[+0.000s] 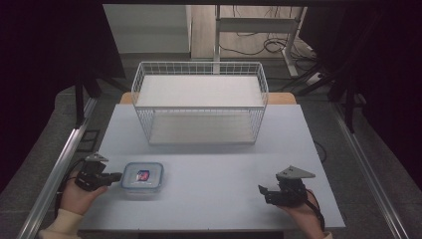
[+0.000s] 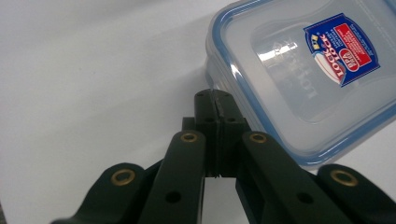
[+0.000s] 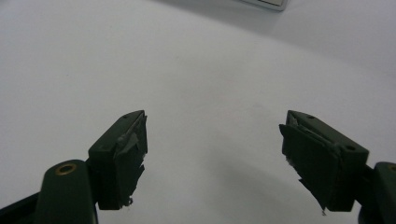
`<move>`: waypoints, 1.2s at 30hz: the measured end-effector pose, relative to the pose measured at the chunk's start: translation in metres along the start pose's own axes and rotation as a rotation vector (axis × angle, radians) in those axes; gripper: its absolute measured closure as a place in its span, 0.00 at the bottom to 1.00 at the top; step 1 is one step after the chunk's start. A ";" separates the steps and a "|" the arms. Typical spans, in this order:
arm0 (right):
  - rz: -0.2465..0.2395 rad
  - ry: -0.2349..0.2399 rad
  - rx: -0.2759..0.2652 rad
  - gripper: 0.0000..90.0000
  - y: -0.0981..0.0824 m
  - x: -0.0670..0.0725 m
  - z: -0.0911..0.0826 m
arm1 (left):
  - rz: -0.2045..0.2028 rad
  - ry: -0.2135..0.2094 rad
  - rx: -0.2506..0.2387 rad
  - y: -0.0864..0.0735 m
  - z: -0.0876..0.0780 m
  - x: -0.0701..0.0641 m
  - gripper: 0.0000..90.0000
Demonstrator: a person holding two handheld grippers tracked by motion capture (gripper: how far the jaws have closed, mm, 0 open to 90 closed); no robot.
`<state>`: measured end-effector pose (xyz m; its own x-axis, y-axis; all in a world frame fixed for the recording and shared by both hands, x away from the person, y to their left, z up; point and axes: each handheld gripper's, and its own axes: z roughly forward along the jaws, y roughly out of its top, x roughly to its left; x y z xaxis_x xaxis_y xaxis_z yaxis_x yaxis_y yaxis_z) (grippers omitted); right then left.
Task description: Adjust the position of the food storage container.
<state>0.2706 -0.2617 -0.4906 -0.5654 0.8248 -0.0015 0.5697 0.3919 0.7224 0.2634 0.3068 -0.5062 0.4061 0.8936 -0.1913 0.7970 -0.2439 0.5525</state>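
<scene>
Left gripper in the high view lies low over the table in the person's left hand, its closed tips pointing at the near-left side of the clear food container and just about meeting its wall; whether they touch cannot be told from here. That container, with a blue-rimmed lid and a small red and blue label, sits on the table well in front of the white wire basket, toward the basket's left end. Right gripper rests in the right hand far to the right of the container, jaws spread with nothing between them. From the left gripper view, the left gripper has its two jaws pressed flat together, gripping nothing, with the tips right at the container wall, beside a rounded corner of the lid. From the right gripper view, the right gripper holds its jaws wide apart over bare table, the worn fingertips well clear of each other.
</scene>
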 end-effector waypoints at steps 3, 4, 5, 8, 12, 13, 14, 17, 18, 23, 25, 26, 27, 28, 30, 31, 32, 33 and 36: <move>-0.005 0.001 -0.001 0.25 0.000 0.001 0.000 | -0.001 -0.012 0.001 0.000 0.000 -0.002 1.00; -0.003 0.001 -0.001 0.25 0.000 0.001 0.000 | 0.001 -0.014 0.002 0.000 0.001 -0.003 1.00; -0.004 0.000 -0.002 0.25 0.000 0.002 0.000 | 0.003 -0.016 0.000 0.000 0.001 -0.004 1.00; -0.003 0.000 -0.001 0.25 0.000 0.002 0.000 | 0.010 -0.037 0.000 0.002 0.002 -0.009 1.00; -0.002 0.000 0.001 0.25 0.000 0.001 0.000 | 0.023 -0.053 -0.001 0.006 0.006 -0.017 1.00; -0.002 0.001 0.001 0.25 0.000 0.001 0.000 | 0.027 -0.059 0.004 0.007 0.007 -0.018 1.00; -0.002 0.000 0.001 0.25 0.000 0.001 0.000 | 0.028 -0.071 0.003 0.010 0.009 -0.021 1.00; -0.002 0.000 0.000 0.25 0.000 0.001 -0.001 | 0.039 -0.082 0.004 0.014 0.013 -0.025 1.00; -0.002 0.000 0.000 0.25 0.000 0.001 -0.001 | 0.039 -0.082 0.004 0.014 0.013 -0.025 1.00; -0.003 0.001 0.003 0.25 0.000 0.001 0.000 | 0.061 -0.113 0.006 0.022 0.021 -0.036 1.00; -0.002 0.000 0.003 0.25 0.000 0.001 0.000 | 0.067 -0.118 0.008 0.024 0.023 -0.038 1.00; -0.002 0.000 0.003 0.25 0.000 0.000 0.000 | 0.081 -0.127 0.010 0.028 0.026 -0.044 1.00; -0.002 0.000 0.003 0.25 0.000 0.000 0.000 | 0.081 -0.127 0.010 0.028 0.026 -0.044 1.00; -0.001 -0.001 0.002 0.25 0.000 0.000 0.000 | 0.087 -0.132 0.011 0.030 0.027 -0.047 1.00; 0.000 -0.002 0.001 0.25 0.000 0.000 -0.001 | 0.104 -0.154 0.015 0.035 0.031 -0.056 1.00; 0.000 -0.002 0.001 0.25 0.000 0.000 -0.001 | 0.104 -0.154 0.015 0.035 0.031 -0.056 1.00; -0.001 -0.001 0.001 0.25 0.000 0.000 -0.001 | 0.114 -0.163 0.020 0.036 0.032 -0.058 1.00; -0.001 -0.001 0.001 0.25 -0.001 0.000 0.000 | 0.123 -0.171 0.022 0.038 0.034 -0.063 1.00; -0.002 -0.001 0.000 0.25 -0.001 0.000 0.000 | 0.131 -0.179 0.027 0.040 0.037 -0.068 1.00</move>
<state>0.2703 -0.2624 -0.4908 -0.5659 0.8245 -0.0031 0.5691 0.3933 0.7221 0.2841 0.2219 -0.5012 0.5781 0.7731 -0.2611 0.7428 -0.3660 0.5607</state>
